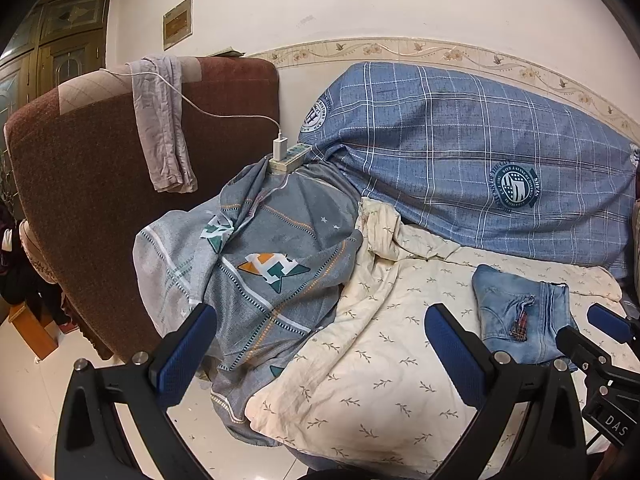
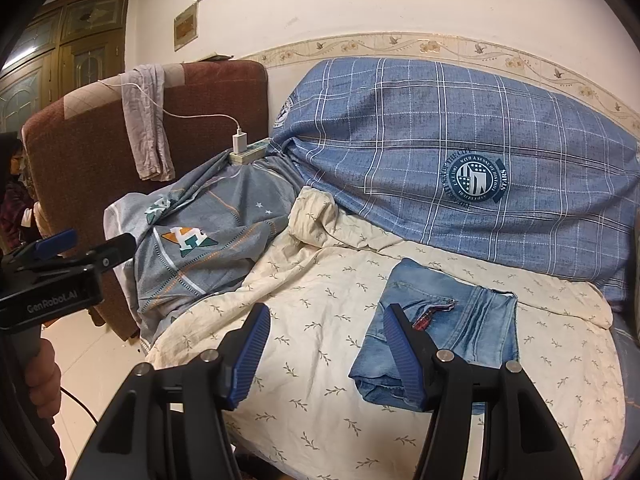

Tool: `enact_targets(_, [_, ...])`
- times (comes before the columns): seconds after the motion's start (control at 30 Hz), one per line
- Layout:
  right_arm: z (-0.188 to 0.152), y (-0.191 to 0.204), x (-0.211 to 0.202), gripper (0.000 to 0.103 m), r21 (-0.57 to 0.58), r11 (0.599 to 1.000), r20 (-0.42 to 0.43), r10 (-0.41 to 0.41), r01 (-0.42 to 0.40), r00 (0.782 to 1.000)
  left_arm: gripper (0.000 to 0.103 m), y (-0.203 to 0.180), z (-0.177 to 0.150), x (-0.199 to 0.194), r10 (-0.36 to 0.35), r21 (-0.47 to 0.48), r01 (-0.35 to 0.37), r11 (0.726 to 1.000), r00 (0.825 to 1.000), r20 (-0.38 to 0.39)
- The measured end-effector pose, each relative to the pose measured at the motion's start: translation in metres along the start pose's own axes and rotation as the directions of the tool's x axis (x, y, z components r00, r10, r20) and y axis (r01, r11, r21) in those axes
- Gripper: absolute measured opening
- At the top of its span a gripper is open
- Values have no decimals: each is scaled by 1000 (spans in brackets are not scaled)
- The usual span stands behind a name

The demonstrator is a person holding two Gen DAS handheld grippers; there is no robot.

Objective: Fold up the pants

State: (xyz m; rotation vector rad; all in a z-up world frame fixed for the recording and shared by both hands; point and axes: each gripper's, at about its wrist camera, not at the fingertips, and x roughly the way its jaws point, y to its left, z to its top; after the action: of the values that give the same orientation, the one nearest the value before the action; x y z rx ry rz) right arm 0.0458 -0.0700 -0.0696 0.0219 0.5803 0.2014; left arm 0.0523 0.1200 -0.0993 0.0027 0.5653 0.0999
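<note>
The pants are light blue jeans [image 2: 444, 336], folded into a compact square on the cream leaf-print sheet [image 2: 328, 320]. They also show in the left wrist view [image 1: 520, 316] at the right. My right gripper [image 2: 326, 344] is open and empty, held above the sheet just left of the jeans, with its right finger overlapping their left edge in view. My left gripper [image 1: 320, 344] is open and empty, held over the sheet's left part, apart from the jeans. The left gripper also shows in the right wrist view [image 2: 96, 246], and the right gripper in the left wrist view [image 1: 588, 326].
A grey patterned quilt [image 1: 256, 264] lies bunched at the left. A blue plaid cover [image 1: 460, 152] leans on the wall behind. A power strip with charger [image 1: 284, 156] sits on the quilt. A brown armchair [image 1: 92, 184] with a grey cloth stands left.
</note>
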Motion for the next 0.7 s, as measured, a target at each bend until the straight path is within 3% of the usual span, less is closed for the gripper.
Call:
enact_targets(0.5, [0, -4, -1, 63, 5, 1000, 4, 3, -3, 1000, 103, -8, 2, 0, -2, 15, 2, 1000, 1000, -1])
enact_targets(0.7, [-1, -7, 0, 63, 9, 1000, 8, 7, -7, 1000, 103, -16, 2, 4, -49, 27, 49, 998, 999, -14])
